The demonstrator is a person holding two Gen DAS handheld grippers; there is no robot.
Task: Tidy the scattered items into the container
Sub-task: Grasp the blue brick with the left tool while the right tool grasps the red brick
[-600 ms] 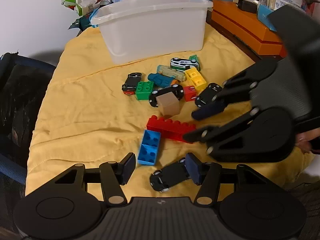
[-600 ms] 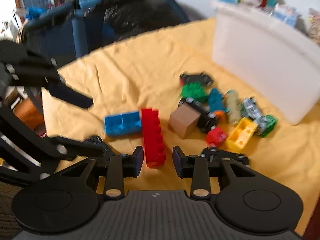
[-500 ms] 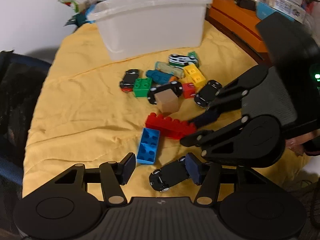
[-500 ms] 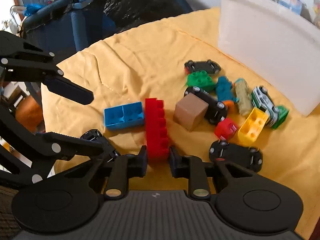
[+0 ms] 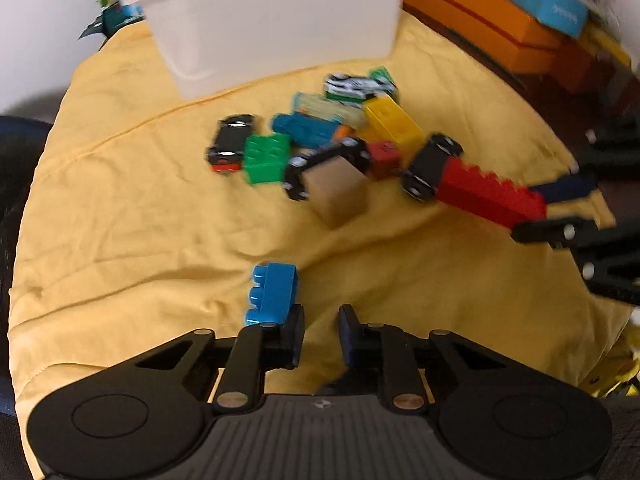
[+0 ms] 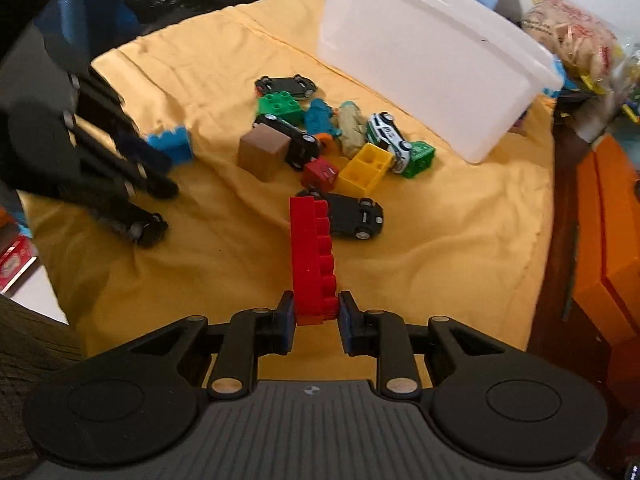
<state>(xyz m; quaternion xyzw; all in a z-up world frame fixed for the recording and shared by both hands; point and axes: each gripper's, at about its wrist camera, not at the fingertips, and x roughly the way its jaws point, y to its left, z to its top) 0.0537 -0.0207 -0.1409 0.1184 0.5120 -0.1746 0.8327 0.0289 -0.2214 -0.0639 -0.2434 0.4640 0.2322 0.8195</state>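
My right gripper (image 6: 316, 320) is shut on the long red brick (image 6: 312, 256) and holds it above the yellow cloth; the brick also shows in the left wrist view (image 5: 490, 196). My left gripper (image 5: 320, 336) has its jaws narrowly apart with nothing between them; a blue brick (image 5: 272, 294) stands against its left finger (image 5: 290, 338). A small black car (image 6: 150, 230) lies under the left gripper in the right wrist view. The white container (image 5: 276, 16) stands at the back. Scattered toys lie before it: a wooden cube (image 5: 338, 190), a green brick (image 5: 266, 158), a yellow brick (image 5: 392, 124) and several toy cars.
An orange box (image 5: 492, 36) lies right of the cloth. A dark blue chair (image 6: 132, 4) stands beyond the cloth's far edge in the right wrist view. Packets and clutter sit behind the container.
My right gripper closed on the red brick and lifted it. My left gripper narrowed and moved forward; the blue brick tipped onto its side and the black car left the jaws.
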